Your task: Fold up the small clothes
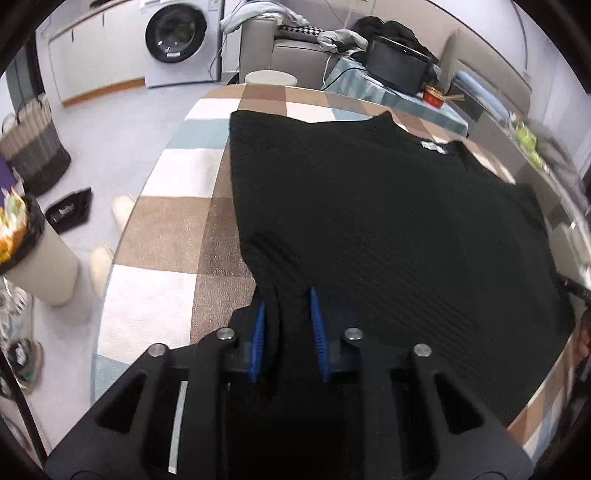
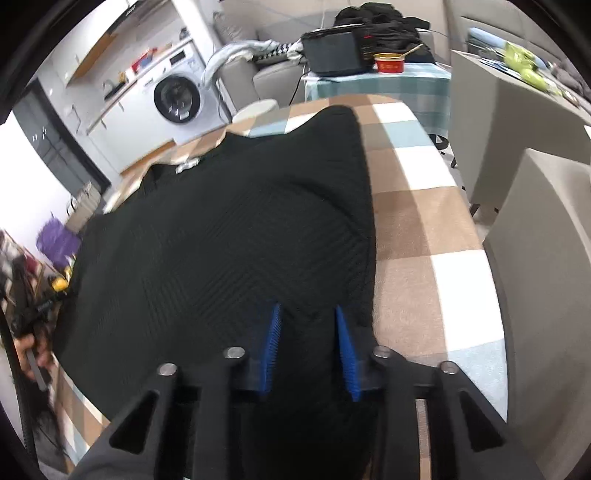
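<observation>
A black knit garment (image 1: 369, 221) (image 2: 221, 240) lies spread flat on a round table under a checked cloth (image 1: 166, 229) (image 2: 424, 221), with a small white label near its far edge. My left gripper (image 1: 287, 295) points down at the garment's near left corner. A raised fold of the cloth stands against its left pad, and a gap shows before the right pad. My right gripper (image 2: 306, 307) is at the near right corner, with black fabric between its blue pads, which stand apart. A hand (image 2: 29, 350) shows at the left edge of the right wrist view.
A washing machine (image 1: 175, 35) stands at the back left. A lined bin (image 1: 40, 266) and a woven basket (image 1: 33, 147) are on the floor left of the table. Behind the table are a white stool (image 1: 271, 77), a black box (image 1: 399, 70) and a red bowl (image 2: 389, 62). Grey furniture (image 2: 535, 258) is close on the right.
</observation>
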